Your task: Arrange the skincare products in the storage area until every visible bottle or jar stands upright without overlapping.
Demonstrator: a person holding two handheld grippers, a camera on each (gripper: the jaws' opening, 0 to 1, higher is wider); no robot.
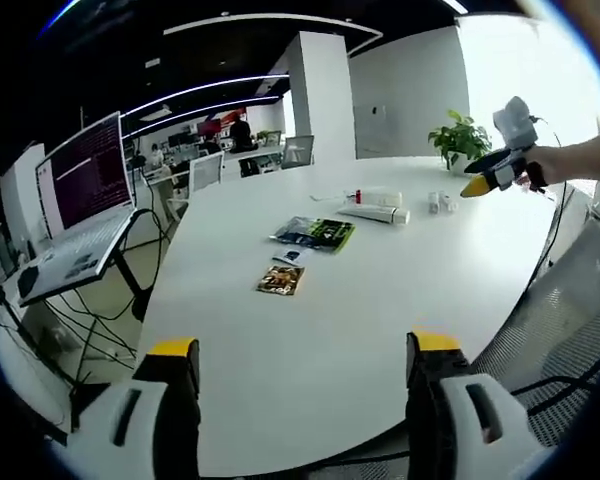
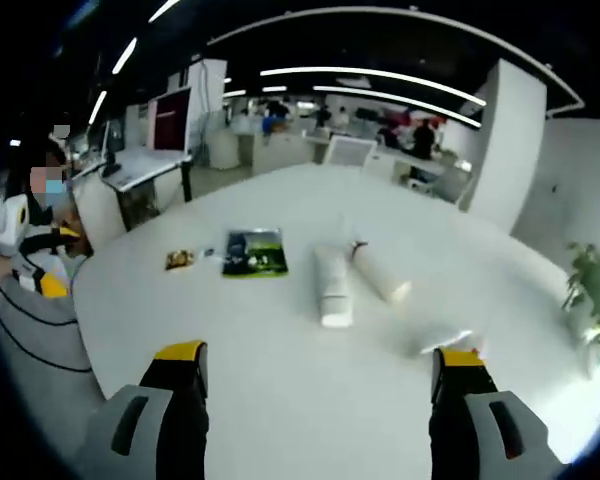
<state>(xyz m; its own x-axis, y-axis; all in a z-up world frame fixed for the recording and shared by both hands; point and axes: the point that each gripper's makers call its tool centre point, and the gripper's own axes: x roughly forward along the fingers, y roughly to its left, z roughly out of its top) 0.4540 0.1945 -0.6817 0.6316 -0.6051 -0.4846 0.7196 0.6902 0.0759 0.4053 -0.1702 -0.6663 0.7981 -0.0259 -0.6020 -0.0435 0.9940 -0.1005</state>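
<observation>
Two white tubes [image 2: 332, 283] [image 2: 382, 272] lie flat side by side in the middle of the white table [image 2: 280, 400]; the right one has a red cap end. A small pale item [image 2: 450, 342], too blurred to identify, lies nearer me. In the left gripper view the same tubes [image 1: 375, 212] lie far across the table, with small bottles [image 1: 440, 202] beside them. My left gripper [image 1: 302, 355] is open over the near table edge, holding nothing. My right gripper [image 2: 320, 360] is open too, short of the tubes. It also shows held in a hand [image 1: 477, 186] above the far right edge.
A green packet [image 1: 315, 233] and a small brown packet [image 1: 280, 280] lie on the table. A potted plant [image 1: 460, 140] stands at the far edge. A laptop [image 1: 80, 190] sits on a stand to the left, with cables below. A mesh chair [image 1: 570, 300] is at the right.
</observation>
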